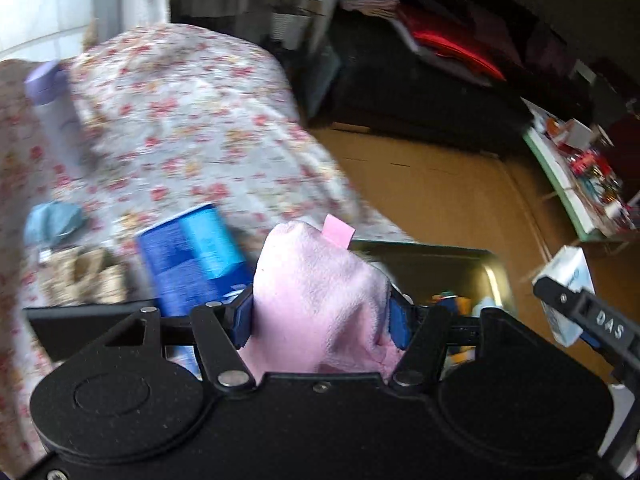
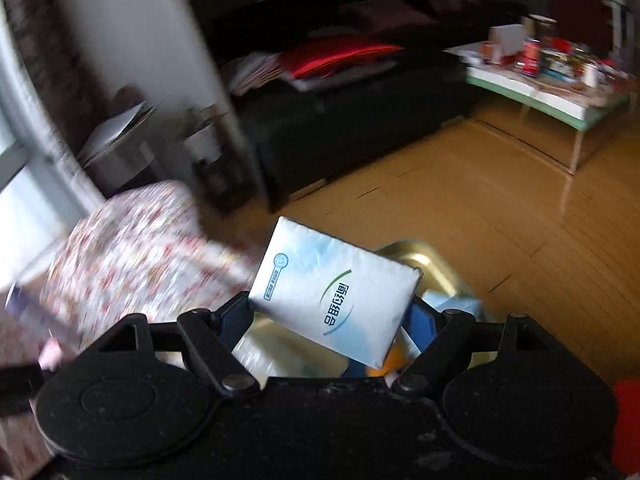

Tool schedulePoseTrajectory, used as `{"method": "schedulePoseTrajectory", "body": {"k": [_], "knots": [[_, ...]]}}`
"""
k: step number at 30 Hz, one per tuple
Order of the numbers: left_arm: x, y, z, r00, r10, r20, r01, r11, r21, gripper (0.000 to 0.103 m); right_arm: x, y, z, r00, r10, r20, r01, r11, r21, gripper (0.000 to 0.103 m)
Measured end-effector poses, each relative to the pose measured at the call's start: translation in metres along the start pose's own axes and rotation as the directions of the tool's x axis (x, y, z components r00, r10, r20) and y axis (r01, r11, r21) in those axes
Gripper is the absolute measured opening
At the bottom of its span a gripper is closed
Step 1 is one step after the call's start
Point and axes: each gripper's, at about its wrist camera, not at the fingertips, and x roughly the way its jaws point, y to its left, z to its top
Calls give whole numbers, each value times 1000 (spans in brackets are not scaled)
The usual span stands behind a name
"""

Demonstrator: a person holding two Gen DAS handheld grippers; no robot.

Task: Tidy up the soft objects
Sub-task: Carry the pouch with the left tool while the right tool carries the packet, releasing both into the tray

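A pink fluffy cloth (image 1: 316, 288) with a small pink tag bulges up between the blue pads of my left gripper (image 1: 322, 316), which is shut on it above the flowered bedspread (image 1: 192, 120). My right gripper (image 2: 332, 312) is shut on a white and pale-blue tissue pack (image 2: 336, 292), tilted in the air. That pack (image 1: 568, 292) and a right finger also show at the right edge of the left wrist view. Below both grippers lies a gold metal tray (image 1: 440, 256) (image 2: 416, 256) holding several small items.
On the bedspread lie a blue packet (image 1: 196, 256), a lilac bottle (image 1: 52, 100), a grey-blue cloth (image 1: 52, 220) and a woven piece (image 1: 84, 276). Beyond are wooden floor (image 2: 480, 216), a dark sofa (image 2: 340, 120) with red cushions, and a cluttered low table (image 2: 540, 76).
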Motion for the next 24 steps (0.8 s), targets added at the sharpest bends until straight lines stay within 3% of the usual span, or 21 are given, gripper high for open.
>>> {"method": "schedulePoseTrajectory", "body": {"k": [4, 7, 9, 13, 24], "knots": [[24, -31, 8, 999, -32, -31, 33, 999, 25, 59, 11, -17, 13, 999, -37, 13, 36, 997, 75, 80], [44, -50, 12, 997, -44, -62, 46, 998, 39, 59, 27, -30, 8, 997, -74, -23, 76, 991, 107, 80], [60, -61, 15, 995, -44, -85, 48, 998, 47, 59, 35, -33, 6, 998, -42, -55, 50, 987, 151, 80], [89, -79, 20, 991, -40, -127, 46, 998, 46, 59, 35, -30, 3, 994, -109, -19, 110, 985, 133, 80], [140, -106, 23, 979, -8, -202, 20, 998, 57, 59, 52, -23, -6, 980, -191, -55, 194, 980, 51, 82]]}}
